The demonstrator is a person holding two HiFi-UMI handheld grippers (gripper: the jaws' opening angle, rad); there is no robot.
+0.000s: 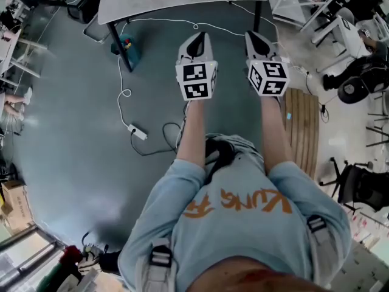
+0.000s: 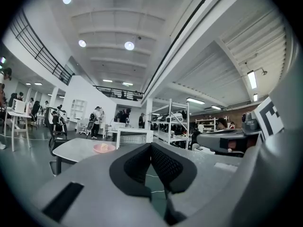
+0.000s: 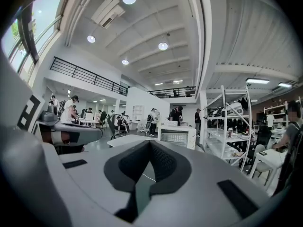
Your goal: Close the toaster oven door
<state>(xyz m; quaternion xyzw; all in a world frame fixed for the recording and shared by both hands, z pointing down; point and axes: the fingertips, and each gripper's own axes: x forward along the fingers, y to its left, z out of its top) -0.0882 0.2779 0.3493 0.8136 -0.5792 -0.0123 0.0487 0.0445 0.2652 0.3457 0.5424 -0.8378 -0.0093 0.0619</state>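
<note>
White and boxy, small in the right gripper view: oven (image 3: 177,136), on the bench (image 1: 140,2) toward its right edge. Door position unreadable at that size. Well apart from the 2 tools, so untouched as yet; judged an approach, with the whole closing move left to do.

Left tool (image 1: 197,39) closed, pads pressed together on nothing. Right tool (image 1: 258,39) the same, closed and empty. Held side by side at arm's length, pointing at the bench, probably to keep the oven in sight on the walk up. Well suited closed: no grip needed to push a door, only a blunt tip against its edge.

Left of the bench's middle, a pink plate (image 2: 104,147) with a bit of food; best steered clear of. On the floor (image 1: 67,114) short of the bench's near-left corner, a white corded power strip (image 1: 138,132): likely trip hazard, worth stepping round. Beyond the bench, racks (image 3: 227,126) and people (image 2: 97,119), no part of the job.
</note>
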